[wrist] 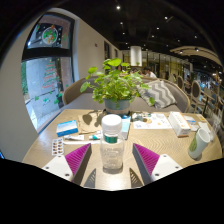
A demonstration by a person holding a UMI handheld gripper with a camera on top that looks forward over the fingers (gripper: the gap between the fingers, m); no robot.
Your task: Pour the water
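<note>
A clear plastic water bottle with a white cap stands upright on the light wooden table. It is between my gripper's two fingers, with a visible gap at either side. The magenta pads flank its lower body without touching it, so the gripper is open. A pale green and white cup stands on the table off to the right, beyond the right finger.
A potted green plant stands at the table's middle, behind the bottle. A blue packet and a blister pack lie to the left. A white box and papers are at the right. Chairs stand beyond the table.
</note>
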